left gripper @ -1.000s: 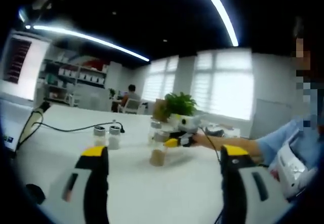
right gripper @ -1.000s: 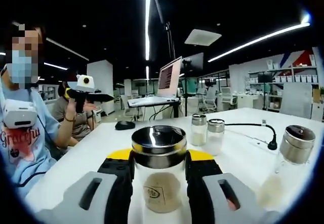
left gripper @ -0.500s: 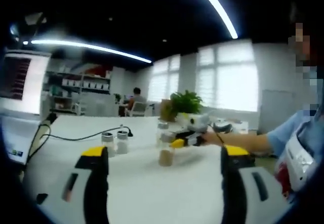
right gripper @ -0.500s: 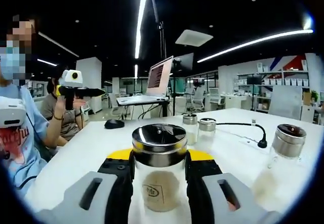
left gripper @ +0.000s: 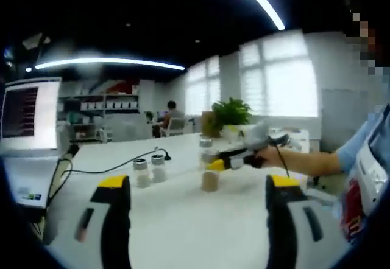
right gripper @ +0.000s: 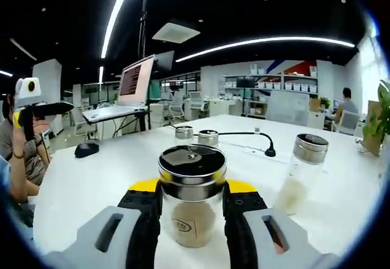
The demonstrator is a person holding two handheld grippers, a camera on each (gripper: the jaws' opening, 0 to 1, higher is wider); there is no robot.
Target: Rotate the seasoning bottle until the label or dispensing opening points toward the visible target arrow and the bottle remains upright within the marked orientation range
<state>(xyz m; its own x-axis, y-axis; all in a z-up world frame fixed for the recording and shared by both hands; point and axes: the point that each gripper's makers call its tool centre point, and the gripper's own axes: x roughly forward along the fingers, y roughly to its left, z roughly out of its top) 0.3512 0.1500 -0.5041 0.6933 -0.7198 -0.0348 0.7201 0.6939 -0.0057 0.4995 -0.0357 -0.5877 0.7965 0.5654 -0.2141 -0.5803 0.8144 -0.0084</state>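
One wide white counter, carrying four bottles counted in the right gripper view. One seasoning bottle nearest, upright, glass with brownish powder and a steel lid, clamped between the two jaws of the right hand-held gripper, jaws closed against its sides. On its front a small brown label, writing too small to read. One taller bottle of pale powder standing apart to the right. Two small shakers touching side by side farther back, beside one black cable. One dark mouse near the counter's left edge. One laptop on a raised stand behind.

Left hand-held gripper raised level above the counter, jaws spread wide with nothing between them. Seen between them across the counter: the same seasoning bottle in the other gripper, held out from the right by one sleeved arm. One potted plant behind.
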